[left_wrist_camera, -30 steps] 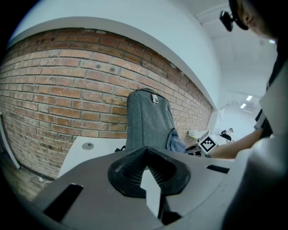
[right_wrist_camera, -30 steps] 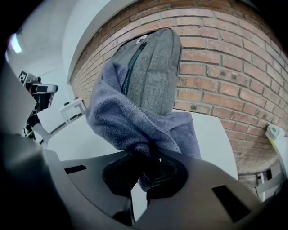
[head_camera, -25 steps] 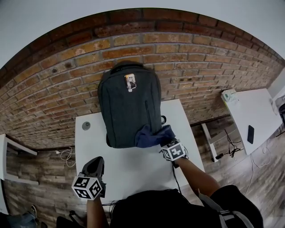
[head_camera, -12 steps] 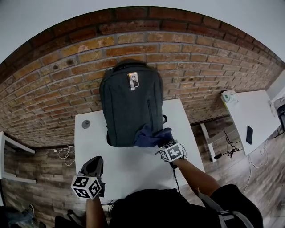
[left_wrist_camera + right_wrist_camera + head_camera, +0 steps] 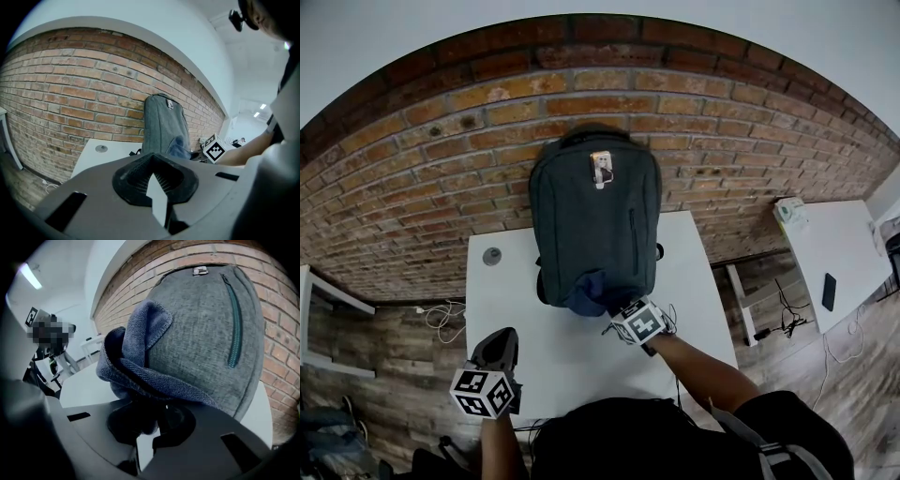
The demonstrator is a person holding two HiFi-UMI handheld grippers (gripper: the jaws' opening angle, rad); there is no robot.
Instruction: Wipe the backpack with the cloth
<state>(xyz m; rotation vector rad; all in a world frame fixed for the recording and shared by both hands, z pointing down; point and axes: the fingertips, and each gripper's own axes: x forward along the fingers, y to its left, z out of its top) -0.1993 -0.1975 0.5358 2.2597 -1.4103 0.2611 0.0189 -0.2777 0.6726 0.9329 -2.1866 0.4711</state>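
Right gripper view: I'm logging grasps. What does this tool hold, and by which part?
The right tool holds the blue cloth by a bunched lower fold, lying against the backpack.

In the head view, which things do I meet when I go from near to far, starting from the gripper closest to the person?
left gripper → right gripper → cloth → backpack → brick wall
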